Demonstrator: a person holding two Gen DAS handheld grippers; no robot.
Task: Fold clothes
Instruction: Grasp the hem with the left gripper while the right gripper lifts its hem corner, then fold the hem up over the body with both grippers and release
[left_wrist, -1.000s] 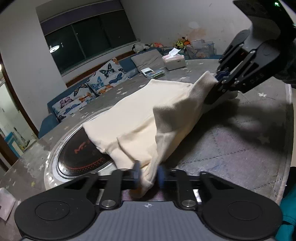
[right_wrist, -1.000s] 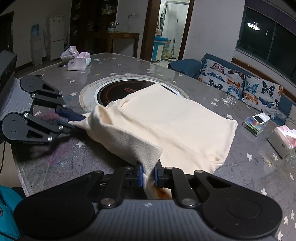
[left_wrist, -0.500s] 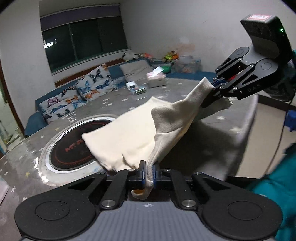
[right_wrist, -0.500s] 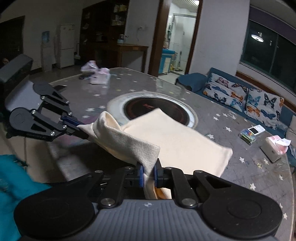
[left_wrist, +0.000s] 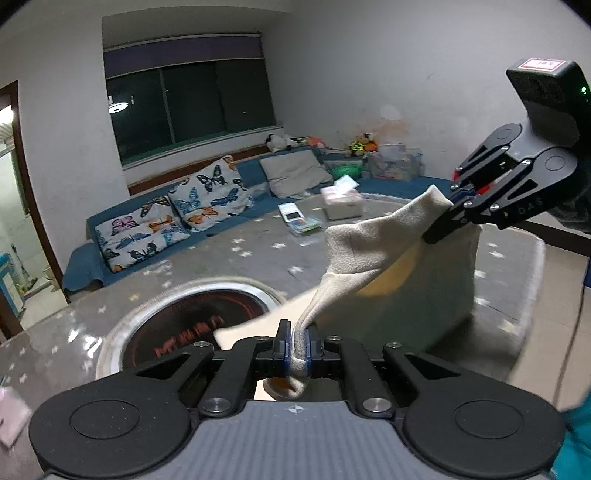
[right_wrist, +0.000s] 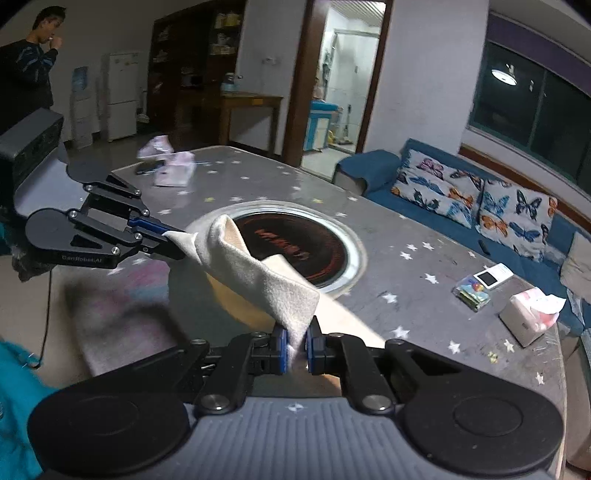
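A cream garment (left_wrist: 369, 254) hangs in the air, stretched between my two grippers above the grey star-patterned table (left_wrist: 221, 258). My left gripper (left_wrist: 295, 345) is shut on one edge of it; the same gripper shows at left in the right wrist view (right_wrist: 173, 243). My right gripper (right_wrist: 295, 341) is shut on the other edge, and shows at upper right in the left wrist view (left_wrist: 448, 212). The garment (right_wrist: 258, 273) sags between them, its lower part draped down toward the table's near edge.
A round induction hob (right_wrist: 303, 247) is set in the table's middle. A tissue box (right_wrist: 524, 317), a phone and a small packet (right_wrist: 472, 288) lie at the right; another tissue pack (right_wrist: 173, 173) lies far left. A sofa with butterfly cushions (left_wrist: 166, 221) is behind. A person (right_wrist: 29, 74) stands far left.
Both grippers have lifted the garment's edge up off the table and pulled it toward the near edge. Most of the garment now hangs clear of the hob.
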